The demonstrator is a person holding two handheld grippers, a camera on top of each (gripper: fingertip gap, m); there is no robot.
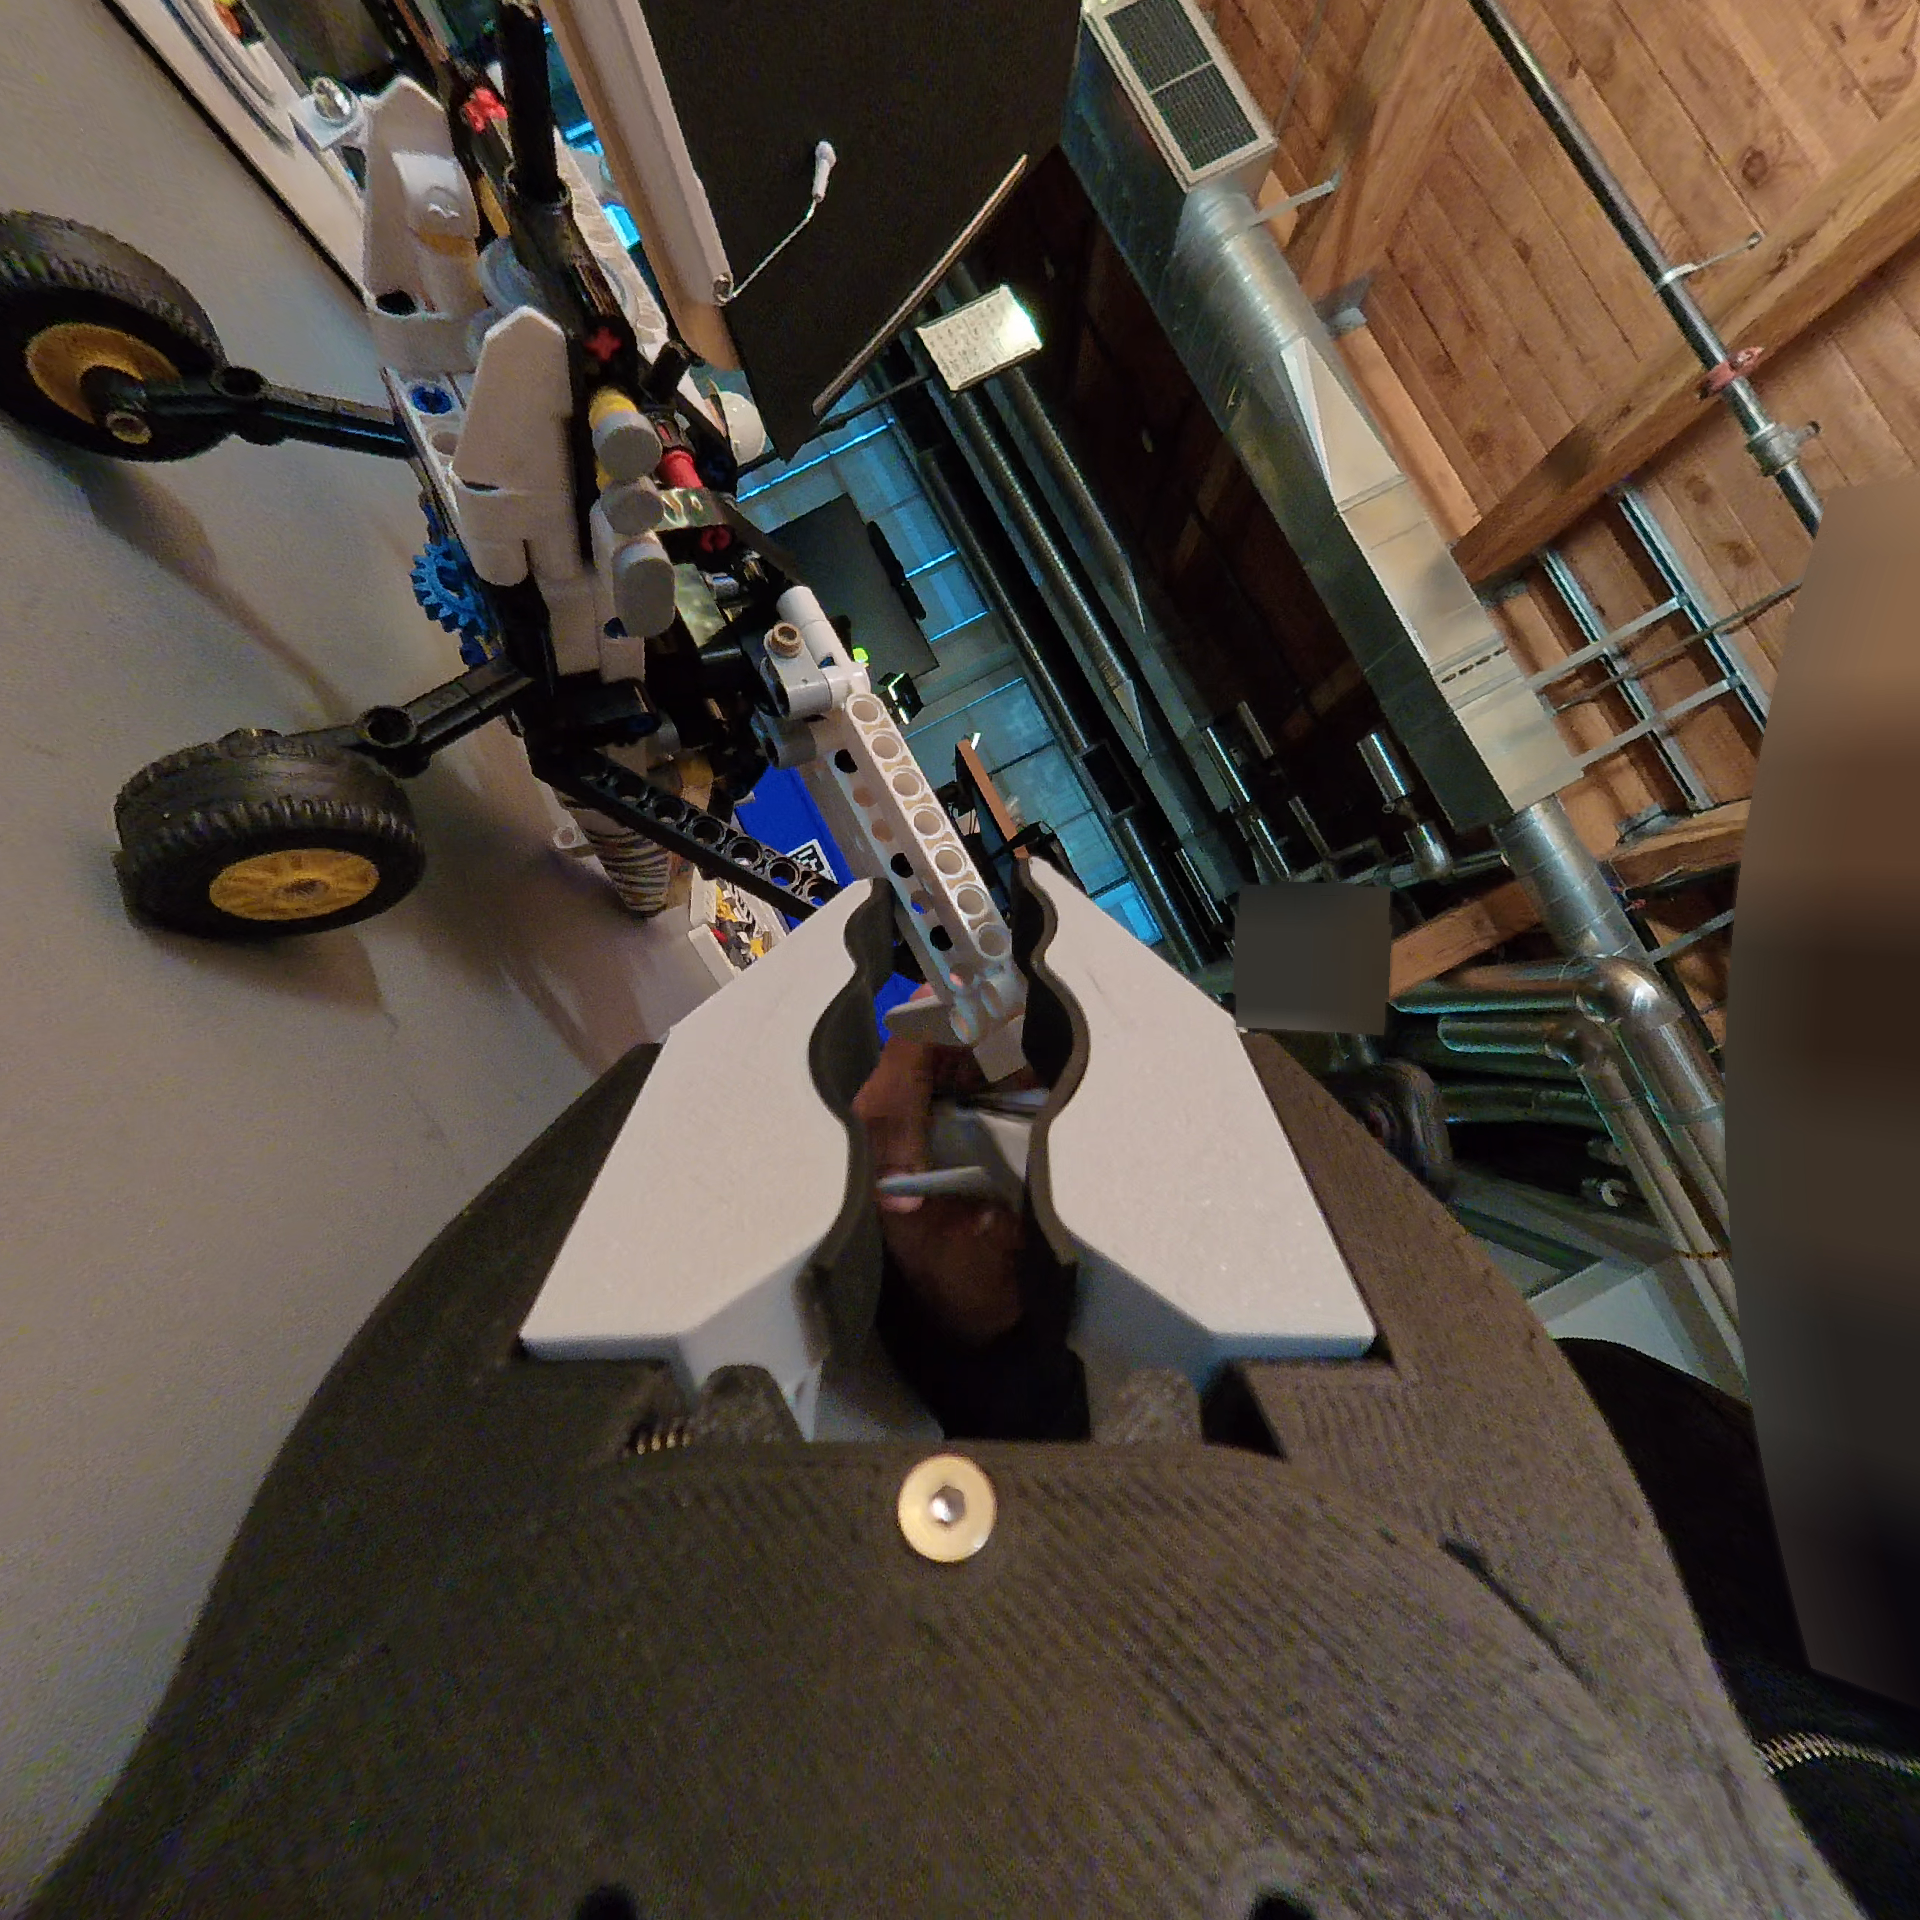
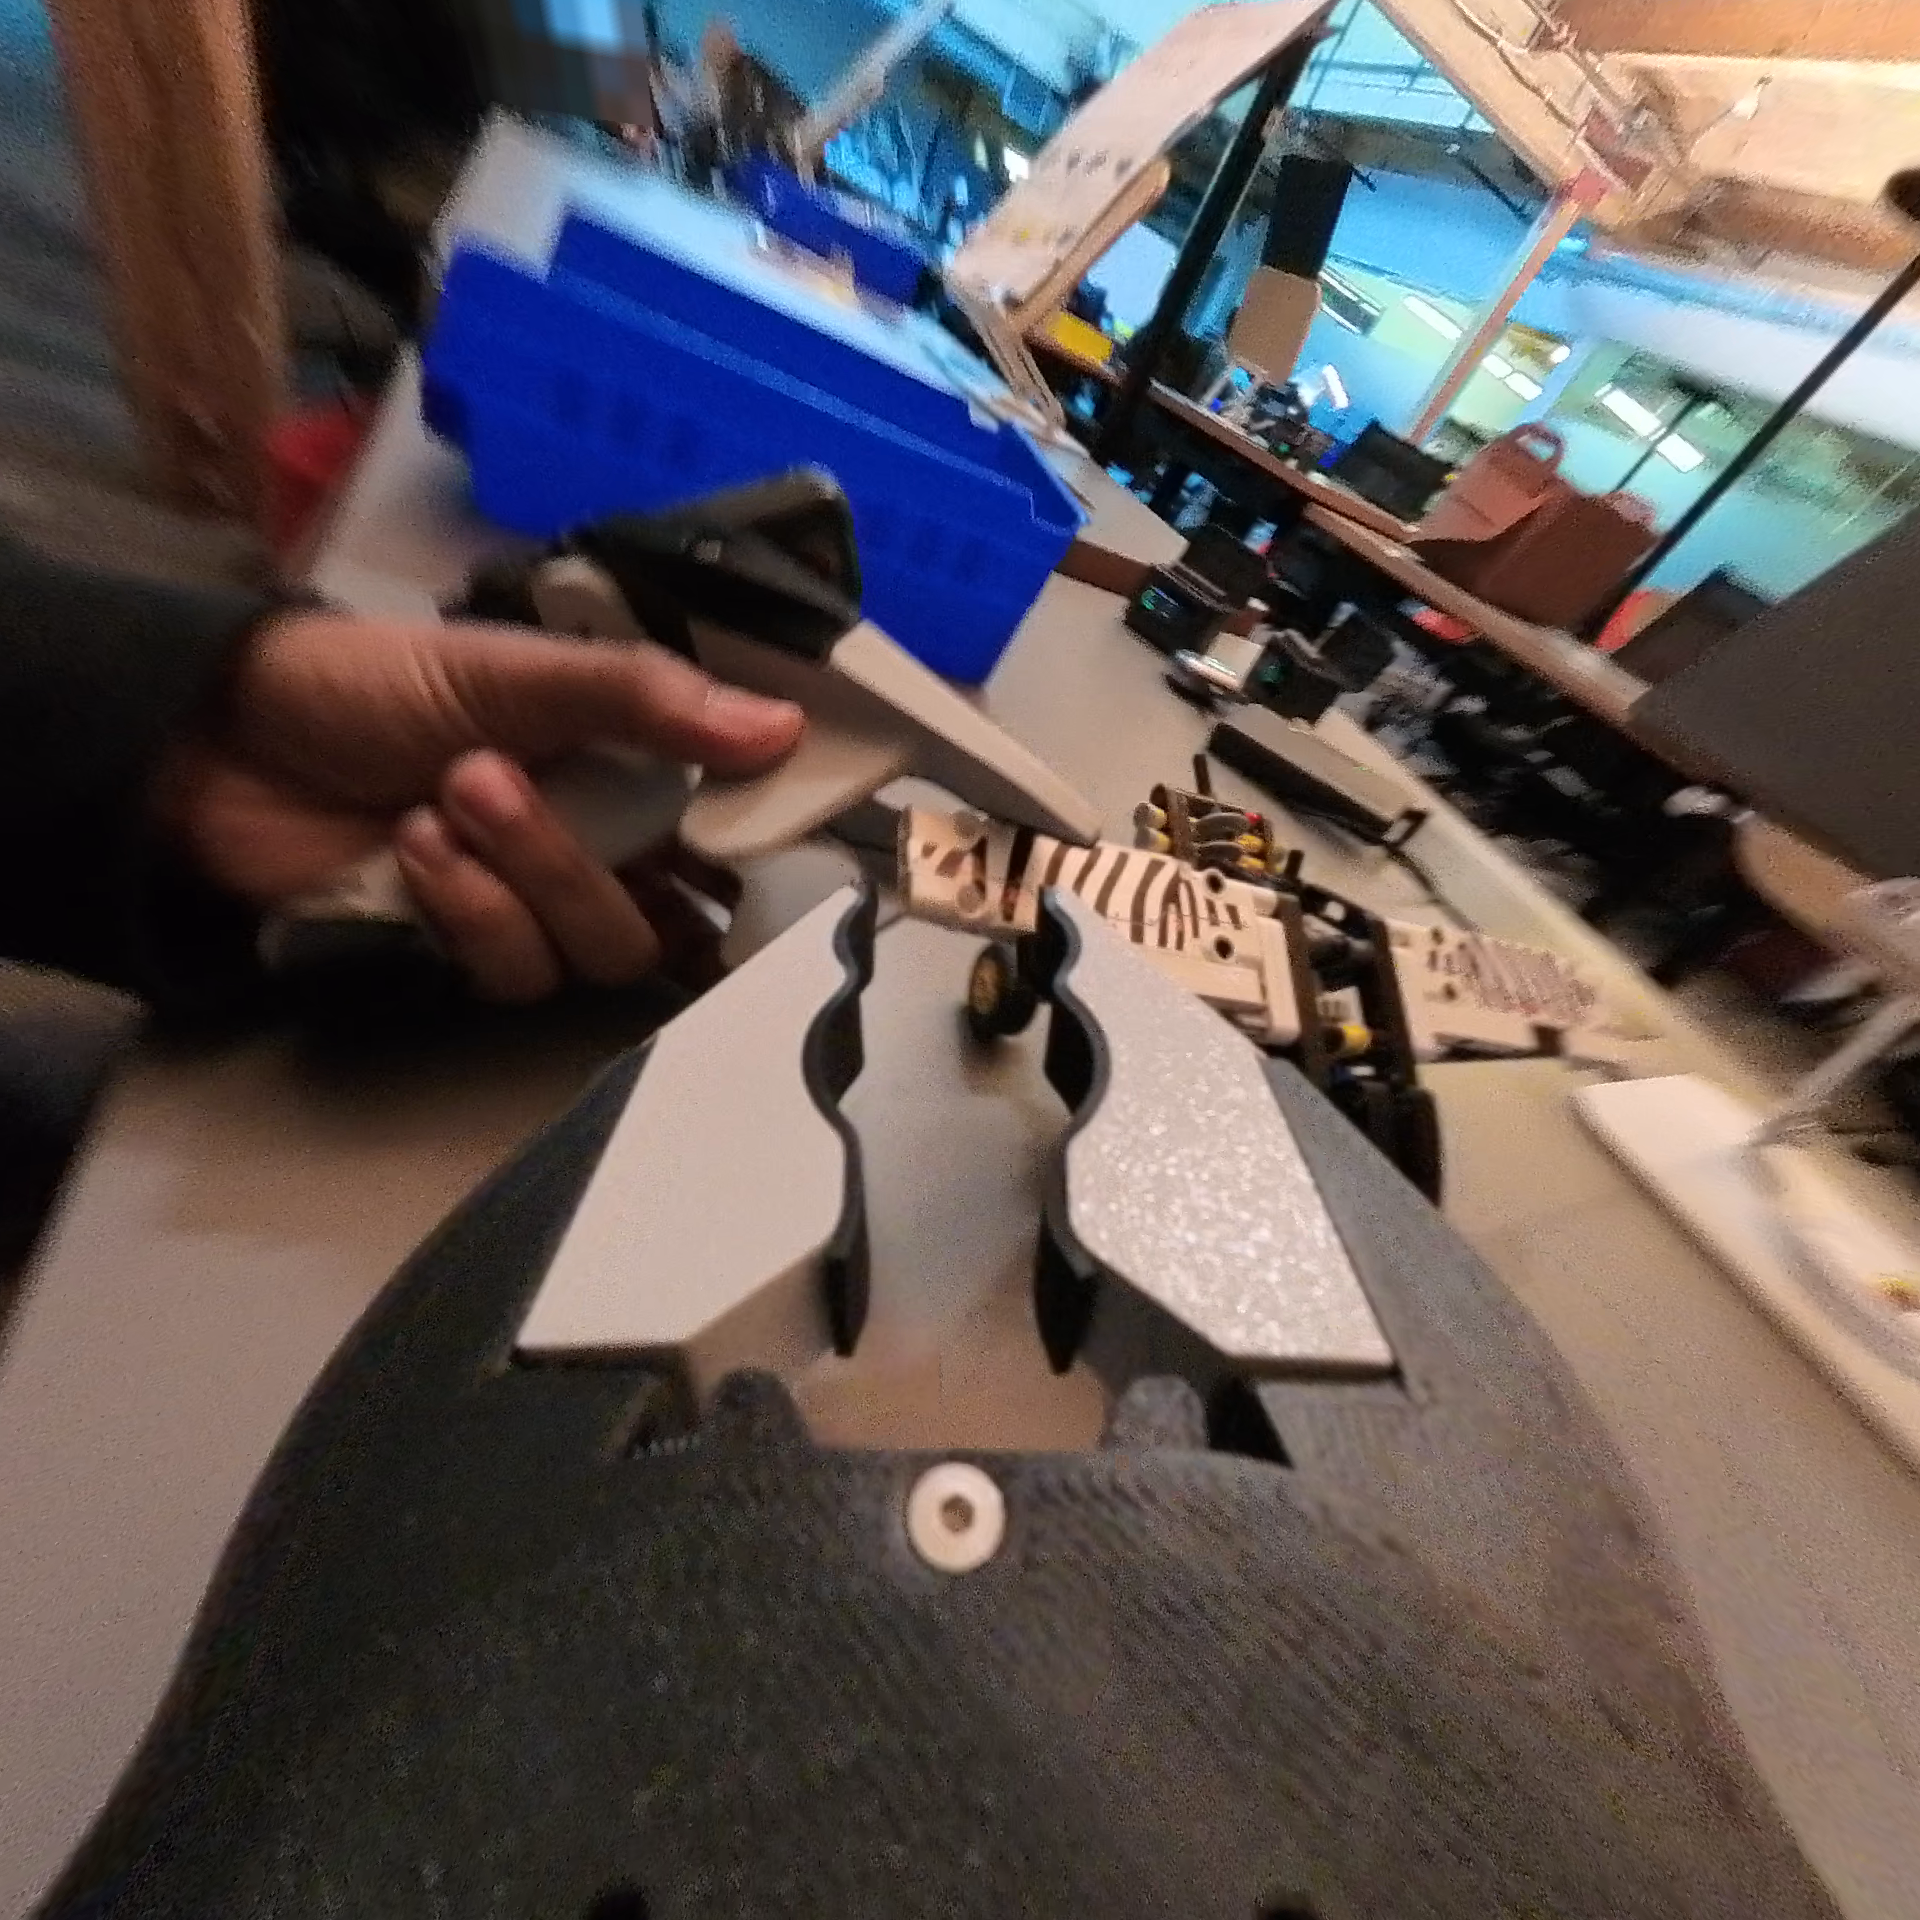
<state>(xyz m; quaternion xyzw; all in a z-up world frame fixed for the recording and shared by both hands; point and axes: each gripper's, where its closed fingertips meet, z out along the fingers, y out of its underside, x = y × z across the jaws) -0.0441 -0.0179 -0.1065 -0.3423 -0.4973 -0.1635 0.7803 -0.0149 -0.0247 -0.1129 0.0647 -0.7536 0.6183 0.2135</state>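
While the left gripper clamps the white holed beam of the brick-built car on the grey table, the right gripper hovers open just before its striped nose.

The right wrist view is motion-blurred throughout — the hand smeared, the blue bin soft-edged.

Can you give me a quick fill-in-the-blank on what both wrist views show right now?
1. The left gripper is closed on a white beam full of ____.
2. The model's wheels have black tyres and ____ hubs.
3. The right gripper has its jaws ____, with nothing between them.
4. Behind the hand sits a ____ bin.

Missing words: holes; yellow; open; blue
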